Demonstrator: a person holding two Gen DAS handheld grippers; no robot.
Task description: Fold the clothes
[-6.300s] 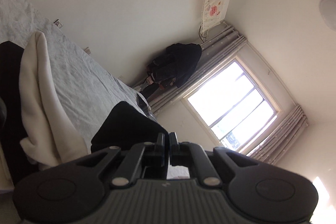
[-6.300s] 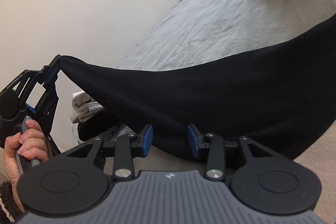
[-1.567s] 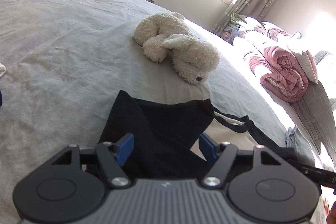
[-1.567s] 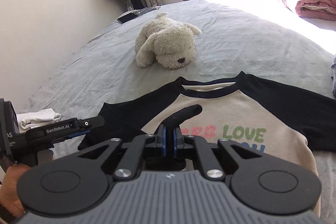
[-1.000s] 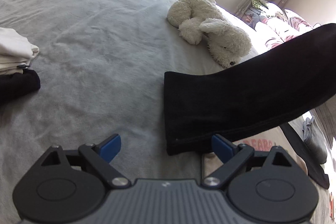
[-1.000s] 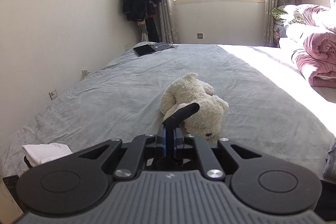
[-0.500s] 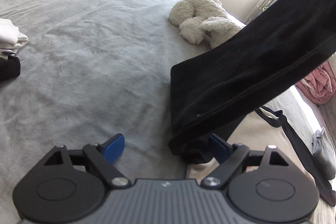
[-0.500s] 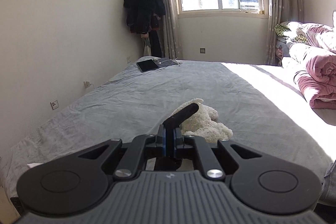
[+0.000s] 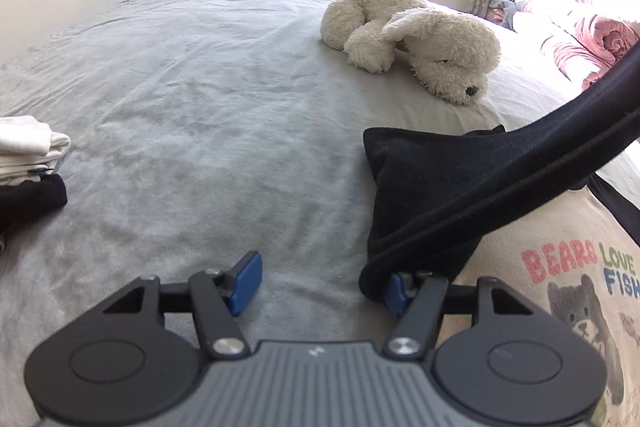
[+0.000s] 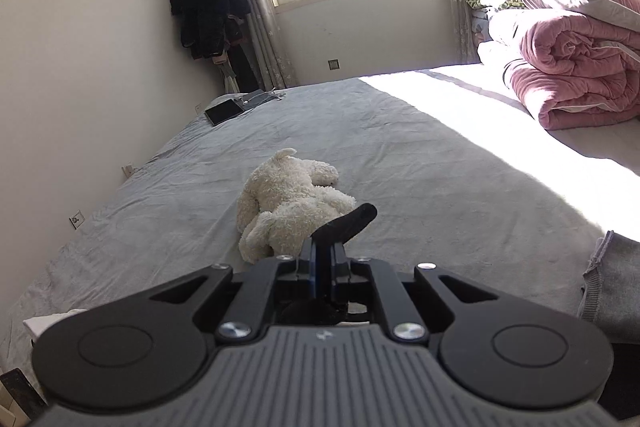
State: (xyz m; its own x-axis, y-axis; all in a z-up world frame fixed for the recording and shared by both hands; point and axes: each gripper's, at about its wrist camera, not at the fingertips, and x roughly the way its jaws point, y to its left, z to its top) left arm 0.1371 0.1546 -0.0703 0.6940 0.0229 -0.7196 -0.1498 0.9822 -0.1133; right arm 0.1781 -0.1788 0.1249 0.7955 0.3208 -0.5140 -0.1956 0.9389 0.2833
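Shirt (image 9: 552, 239) lay lower right on the bed (image 9: 200, 107) | your right gripper (image 10: 323, 267) pinched its black sleeve (image 9: 460, 179), raised toward upper right | your left gripper (image 9: 320, 281) gaped wide, empty, beside the sleeve

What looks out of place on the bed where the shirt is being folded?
The white plush dog lies on the grey bed just beyond the shirt's black sleeve, which the right gripper holds lifted. It is no clothing.
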